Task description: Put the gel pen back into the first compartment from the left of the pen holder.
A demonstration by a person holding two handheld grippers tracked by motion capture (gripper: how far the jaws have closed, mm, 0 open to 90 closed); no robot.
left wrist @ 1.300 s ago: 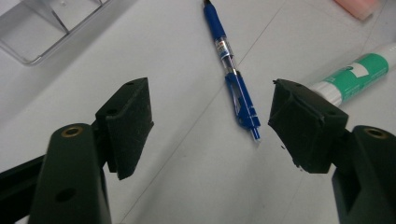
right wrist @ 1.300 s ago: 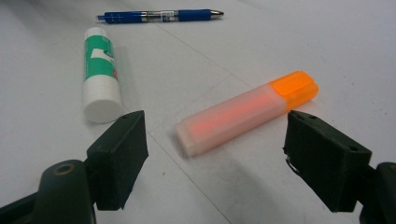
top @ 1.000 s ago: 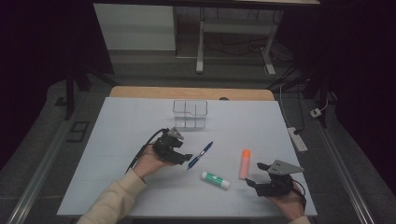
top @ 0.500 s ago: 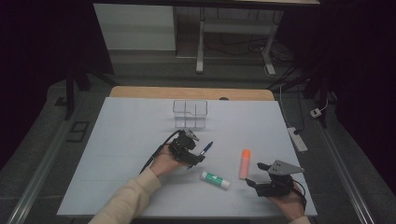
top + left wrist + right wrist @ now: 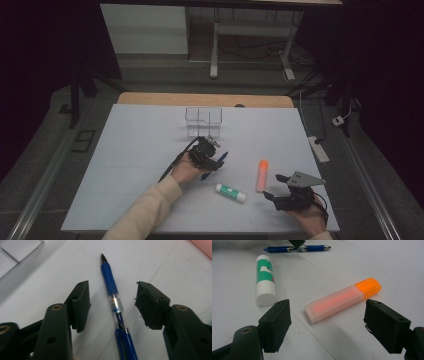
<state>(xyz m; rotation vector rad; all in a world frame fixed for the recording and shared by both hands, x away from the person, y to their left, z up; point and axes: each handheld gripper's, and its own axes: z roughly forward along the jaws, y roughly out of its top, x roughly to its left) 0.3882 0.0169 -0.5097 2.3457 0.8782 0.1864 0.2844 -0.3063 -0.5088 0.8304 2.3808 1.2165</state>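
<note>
We note the blue pen (image 5: 115, 305) flat on the table (image 5: 130, 150), its long axis running straight up between the wide-open, empty jaws of the left hand-held gripper (image 5: 112, 305), which sits nearer than the right.

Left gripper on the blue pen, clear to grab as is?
Probably yes. The left gripper is open with its jaws either side of the blue pen, which lies flat on the table with nothing between.
</note>
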